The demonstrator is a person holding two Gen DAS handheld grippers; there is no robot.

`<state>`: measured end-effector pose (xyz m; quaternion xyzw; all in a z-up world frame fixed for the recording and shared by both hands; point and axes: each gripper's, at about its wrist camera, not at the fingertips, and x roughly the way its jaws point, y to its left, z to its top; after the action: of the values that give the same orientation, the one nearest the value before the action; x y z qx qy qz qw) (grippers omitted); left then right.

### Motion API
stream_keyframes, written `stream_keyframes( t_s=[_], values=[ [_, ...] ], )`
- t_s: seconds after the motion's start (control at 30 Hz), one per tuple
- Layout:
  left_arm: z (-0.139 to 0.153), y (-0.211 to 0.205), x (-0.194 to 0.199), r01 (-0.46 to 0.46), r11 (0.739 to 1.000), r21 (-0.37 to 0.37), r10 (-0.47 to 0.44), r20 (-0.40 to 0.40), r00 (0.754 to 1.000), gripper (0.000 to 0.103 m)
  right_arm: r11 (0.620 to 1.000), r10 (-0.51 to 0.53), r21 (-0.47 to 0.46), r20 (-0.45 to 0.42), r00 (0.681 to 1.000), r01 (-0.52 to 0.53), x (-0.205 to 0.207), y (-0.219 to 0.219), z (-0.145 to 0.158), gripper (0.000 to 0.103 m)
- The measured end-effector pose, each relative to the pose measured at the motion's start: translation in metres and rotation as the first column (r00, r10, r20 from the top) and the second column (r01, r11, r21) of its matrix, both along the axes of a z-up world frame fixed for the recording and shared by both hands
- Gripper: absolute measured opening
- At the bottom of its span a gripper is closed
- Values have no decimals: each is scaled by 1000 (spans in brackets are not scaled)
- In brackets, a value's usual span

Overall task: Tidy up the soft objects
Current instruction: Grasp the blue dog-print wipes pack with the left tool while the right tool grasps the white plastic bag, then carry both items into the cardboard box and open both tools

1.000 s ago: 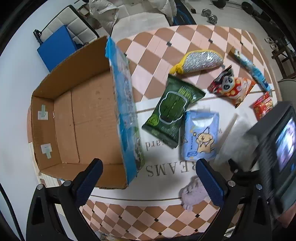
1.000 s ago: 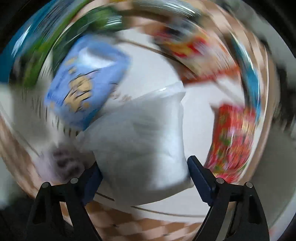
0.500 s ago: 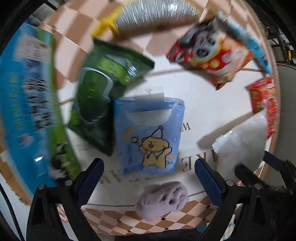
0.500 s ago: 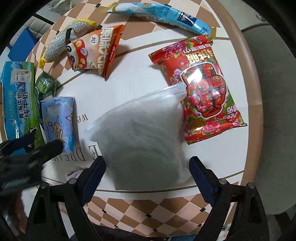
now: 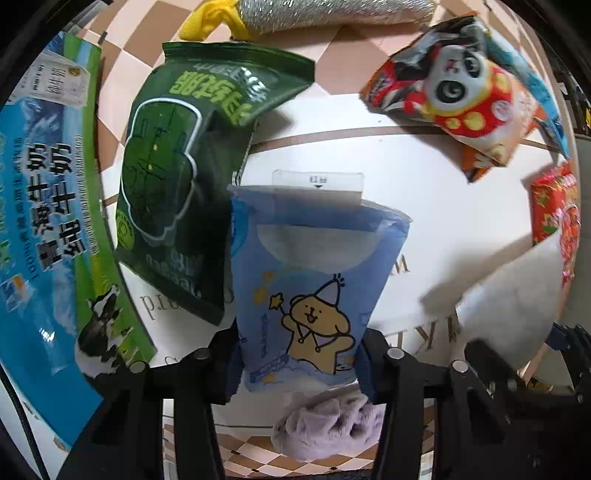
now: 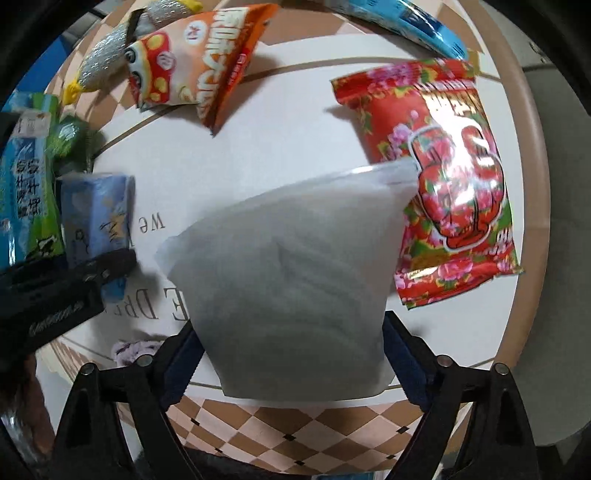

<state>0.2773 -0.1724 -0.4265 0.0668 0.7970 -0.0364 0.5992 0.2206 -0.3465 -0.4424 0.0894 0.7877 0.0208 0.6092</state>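
Note:
A blue tissue pack [image 5: 306, 295] with a yellow bear drawing lies on the white table top [image 5: 424, 192]. My left gripper [image 5: 297, 354] points steeply down over it. Its jaws are closing, and the pads squeeze the pack's near end from both sides. A frosted white bag [image 6: 295, 277] sits between the fingers of my right gripper [image 6: 290, 358]. These jaws are closing a little too and press on the bag's sides. In the left wrist view the white bag [image 5: 513, 295] casts a shadow and seems raised off the table.
A green pack [image 5: 173, 184] lies against the tissue pack, with a blue and green milk carton [image 5: 44, 221] beyond it. A purple fuzzy thing [image 5: 328, 424] lies by the near rim. A silver pouch [image 5: 325, 11], panda snack bag [image 5: 461, 96], red floral pack [image 6: 443, 184] and blue wrapper [image 6: 406, 22] lie farther off.
My left gripper came down from above the cardboard box onto the blue tissue pack and closed on it. My right gripper turned and shifted with the white bag between its fingers.

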Motion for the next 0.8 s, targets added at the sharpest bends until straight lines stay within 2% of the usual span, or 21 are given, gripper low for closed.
stream_keyframes(
  t_s=[0.1,0.17,0.27,0.47,0.5,0.53,0.63,0.73,0.8],
  values=[
    [16,0,-7,4,1000,-10,-3,31,1000,43,999,-38,-5,12,999,39,-7,-10,8,75],
    [31,2,-15,3,1000,-20,-2,55,999,43,997,-83,8,14,996,82,-18,-22,19,73],
    [56,10,-27,3,999,-45,2,98,995,43,993,-110,37,33,993,109,-35,-32,37,71],
    [125,44,-35,-6,993,-115,29,199,979,43,989,-107,114,106,989,95,-56,-36,107,71],
    [139,53,-36,-11,992,-126,39,221,974,43,989,-93,130,131,987,76,-59,-29,126,71],
    [151,58,-36,-17,991,-136,49,238,970,43,989,-82,138,149,985,61,-56,-23,130,71],
    [191,89,-34,-39,988,-148,83,301,950,43,986,-29,169,229,973,-11,-48,14,182,71],
    [219,131,-24,-70,987,-144,115,335,935,43,975,3,211,287,958,-66,-19,73,223,71],
    [219,159,-10,-96,987,-129,135,348,928,43,969,19,228,306,952,-93,26,123,231,71]
  ],
)
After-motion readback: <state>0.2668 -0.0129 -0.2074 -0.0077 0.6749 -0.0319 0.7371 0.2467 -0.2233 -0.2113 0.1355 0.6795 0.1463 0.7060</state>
